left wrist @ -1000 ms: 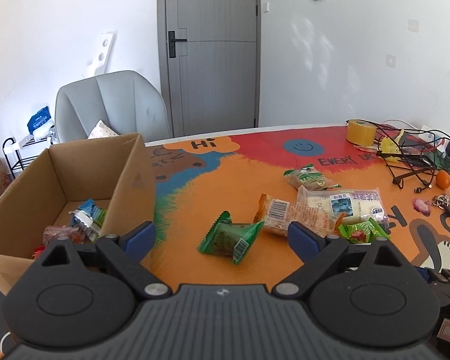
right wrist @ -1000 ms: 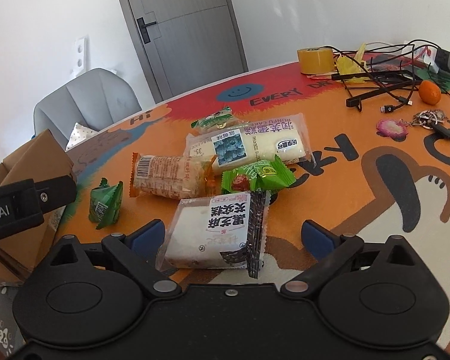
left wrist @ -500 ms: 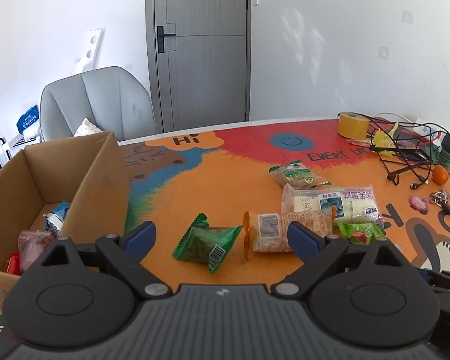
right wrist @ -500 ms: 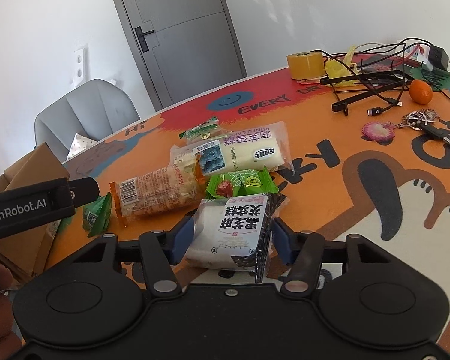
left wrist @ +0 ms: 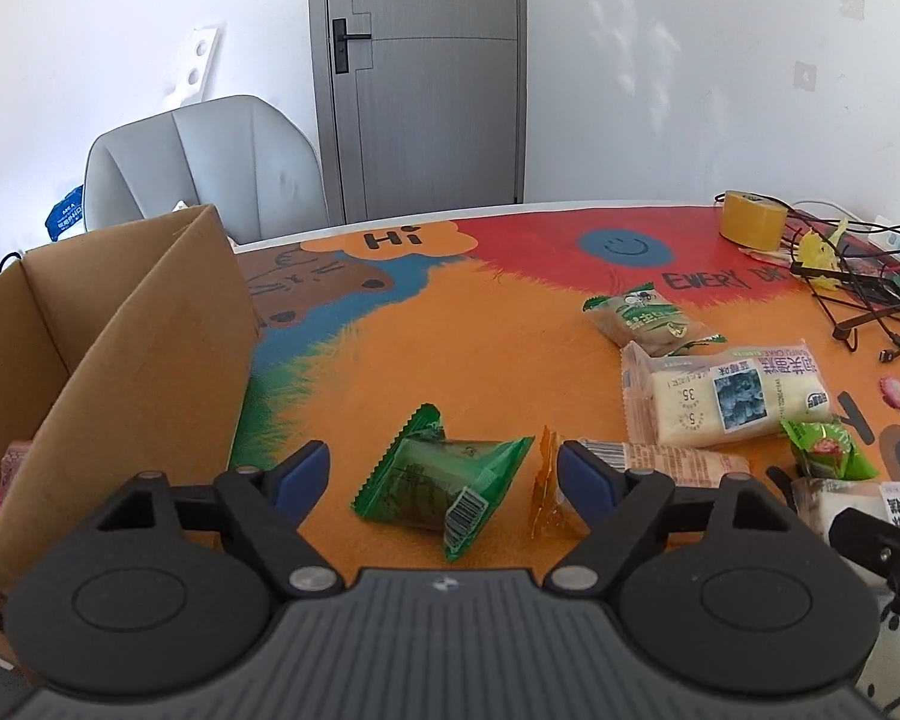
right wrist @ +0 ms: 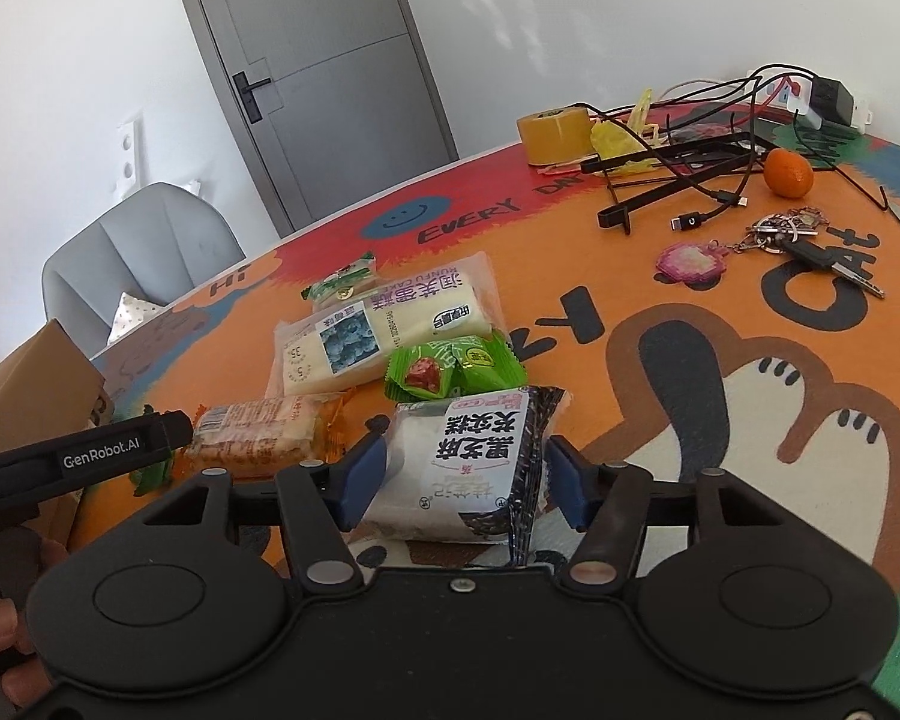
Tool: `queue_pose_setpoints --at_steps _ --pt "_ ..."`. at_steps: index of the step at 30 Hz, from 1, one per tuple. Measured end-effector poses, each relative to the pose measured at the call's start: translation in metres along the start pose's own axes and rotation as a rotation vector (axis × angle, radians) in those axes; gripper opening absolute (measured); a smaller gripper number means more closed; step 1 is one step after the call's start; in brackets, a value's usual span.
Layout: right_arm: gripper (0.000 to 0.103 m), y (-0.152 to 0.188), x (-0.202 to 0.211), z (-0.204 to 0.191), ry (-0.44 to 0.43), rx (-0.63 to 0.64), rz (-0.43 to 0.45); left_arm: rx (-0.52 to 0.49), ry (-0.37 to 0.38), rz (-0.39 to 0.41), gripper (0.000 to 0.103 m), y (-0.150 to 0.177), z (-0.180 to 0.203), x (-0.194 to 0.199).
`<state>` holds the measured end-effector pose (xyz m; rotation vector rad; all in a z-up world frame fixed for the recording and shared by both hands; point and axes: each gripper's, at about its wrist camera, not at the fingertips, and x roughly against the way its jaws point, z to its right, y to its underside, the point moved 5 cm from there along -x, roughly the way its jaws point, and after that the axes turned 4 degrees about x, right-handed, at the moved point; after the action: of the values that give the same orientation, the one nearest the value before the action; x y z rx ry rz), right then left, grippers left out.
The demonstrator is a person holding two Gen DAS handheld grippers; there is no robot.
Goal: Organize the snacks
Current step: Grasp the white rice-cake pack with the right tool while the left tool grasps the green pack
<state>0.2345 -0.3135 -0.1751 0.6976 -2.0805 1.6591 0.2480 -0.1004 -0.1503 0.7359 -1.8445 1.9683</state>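
Observation:
My right gripper [right wrist: 462, 474] is shut on a black-and-white sesame cake packet [right wrist: 474, 471], held just above the table. My left gripper [left wrist: 444, 471] is open with a dark green snack packet [left wrist: 444, 483] lying between its fingers on the table. An orange-ended biscuit packet [left wrist: 648, 462] lies just right of it. A long white cake packet [right wrist: 378, 330], a small bright green packet [right wrist: 456, 366] and a pale green packet [left wrist: 645, 318] lie further back. The cardboard box [left wrist: 120, 360] stands at the left with some snacks inside.
A tape roll [right wrist: 555, 129], tangled cables and a black stand [right wrist: 690, 162], an orange [right wrist: 787, 173] and keys with a pink charm [right wrist: 768, 243] crowd the right back of the table. A grey chair [left wrist: 204, 168] stands behind the box.
My right gripper has closed on the sesame cake packet and lifted it slightly. My left gripper has moved from the box toward the dark green packet and narrowed around it.

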Motion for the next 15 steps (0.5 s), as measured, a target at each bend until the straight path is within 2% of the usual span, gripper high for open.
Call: queue_pose_setpoints --at_steps 3,5,6,8,9,15 --pt "0.071 0.0 0.001 0.001 0.007 -0.008 0.001 0.004 0.003 0.004 0.082 0.0 0.0 -0.005" --pt "0.076 0.001 0.002 0.0 0.003 -0.012 0.0 0.016 0.002 -0.004 0.071 0.0 -0.003 -0.008" --pt "0.08 0.001 0.002 0.0 0.002 -0.012 -0.002 0.029 0.009 -0.024 0.06 0.001 -0.004 -0.011" --pt "0.087 0.002 0.002 -0.003 -0.001 -0.014 -0.003 0.048 0.017 -0.048 0.045 0.003 -0.007 -0.014" --pt "0.09 0.002 0.002 -0.004 -0.002 -0.011 -0.004 0.047 0.013 -0.053 0.034 0.003 -0.007 -0.014" --pt "0.1 0.004 -0.004 -0.016 0.018 0.026 -0.008 0.06 0.035 -0.049 0.03 0.007 -0.01 -0.004"
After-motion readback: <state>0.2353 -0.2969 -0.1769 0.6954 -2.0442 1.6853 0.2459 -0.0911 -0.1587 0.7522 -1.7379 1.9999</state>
